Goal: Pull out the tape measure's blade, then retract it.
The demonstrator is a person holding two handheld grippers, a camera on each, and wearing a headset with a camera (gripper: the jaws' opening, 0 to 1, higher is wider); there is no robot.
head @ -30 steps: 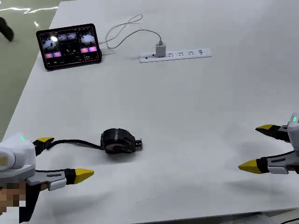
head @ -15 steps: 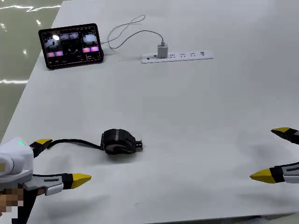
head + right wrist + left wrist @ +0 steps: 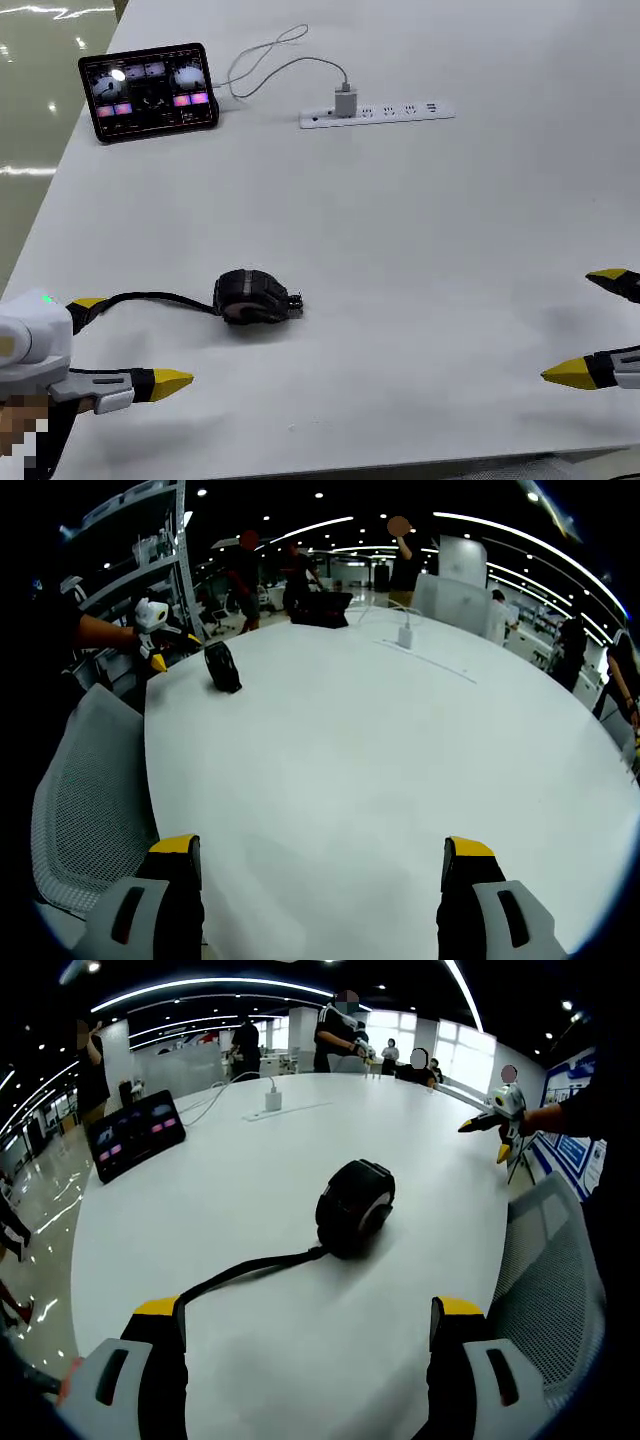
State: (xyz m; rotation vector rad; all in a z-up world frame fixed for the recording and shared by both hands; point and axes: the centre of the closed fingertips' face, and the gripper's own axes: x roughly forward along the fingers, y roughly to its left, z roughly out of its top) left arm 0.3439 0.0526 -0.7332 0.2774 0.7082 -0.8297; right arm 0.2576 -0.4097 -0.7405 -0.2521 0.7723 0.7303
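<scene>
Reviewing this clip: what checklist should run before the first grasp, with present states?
1. The black round tape measure lies free on the white table: ok.
2. Its blade is retracted: ok.
3. The left gripper is open and empty: ok.
4. The right gripper is open and empty: ok.
5. The black strap is clear of the left fingers: cannot tell; it ends right at one.
6. The right gripper is near the tape measure: not ok; far off.

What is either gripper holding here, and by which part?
Nothing is held. The left gripper is open, with the strap of the tape measure ending beside one jaw tip, unclamped. The right gripper is open over the bare table.
</scene>
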